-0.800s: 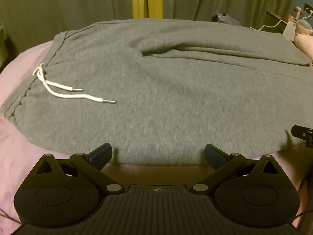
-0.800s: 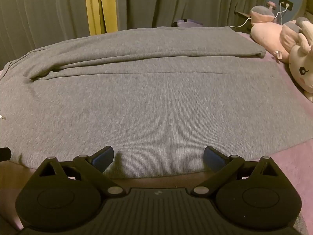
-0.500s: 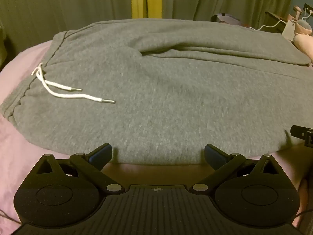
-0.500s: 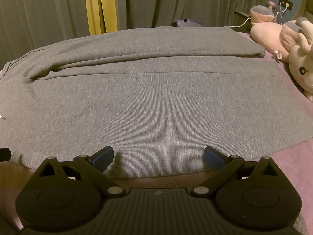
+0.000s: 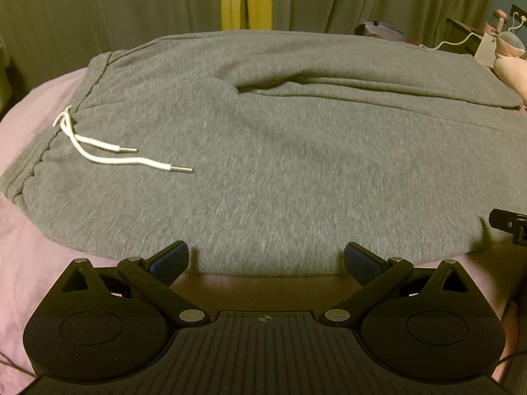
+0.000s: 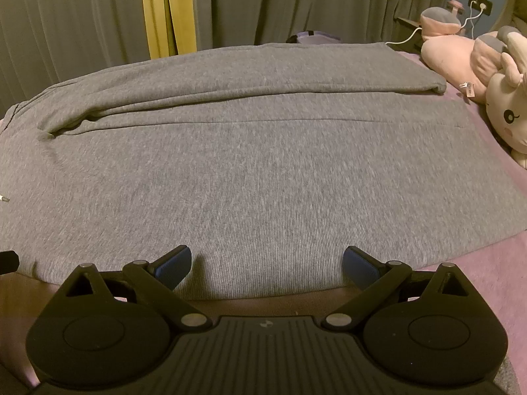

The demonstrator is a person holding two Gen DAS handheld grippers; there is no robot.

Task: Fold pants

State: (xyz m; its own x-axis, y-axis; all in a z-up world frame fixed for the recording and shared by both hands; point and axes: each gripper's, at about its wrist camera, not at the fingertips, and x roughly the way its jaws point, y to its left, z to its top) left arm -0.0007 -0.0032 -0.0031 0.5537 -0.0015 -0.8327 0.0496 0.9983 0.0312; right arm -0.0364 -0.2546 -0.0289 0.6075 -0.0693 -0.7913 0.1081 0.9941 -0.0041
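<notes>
Grey sweatpants (image 5: 280,151) lie flat across a pink bed (image 5: 29,256), waistband to the left with a white drawstring (image 5: 108,154) on top. Both legs stretch to the right, the far one (image 6: 250,75) lying partly over the near one (image 6: 263,177). My left gripper (image 5: 266,260) hovers open at the near edge of the pants by the hip, with nothing between its blue pads. My right gripper (image 6: 267,261) stands open at the near edge of the near leg, also with nothing in it. The right gripper's tip (image 5: 509,223) shows at the right of the left wrist view.
Pink and white plush toys (image 6: 477,75) lie on the bed at the right, past the leg cuffs. Grey and yellow curtains (image 6: 168,10) hang behind the bed. A white charging cable (image 6: 411,34) runs to a wall socket at the back right.
</notes>
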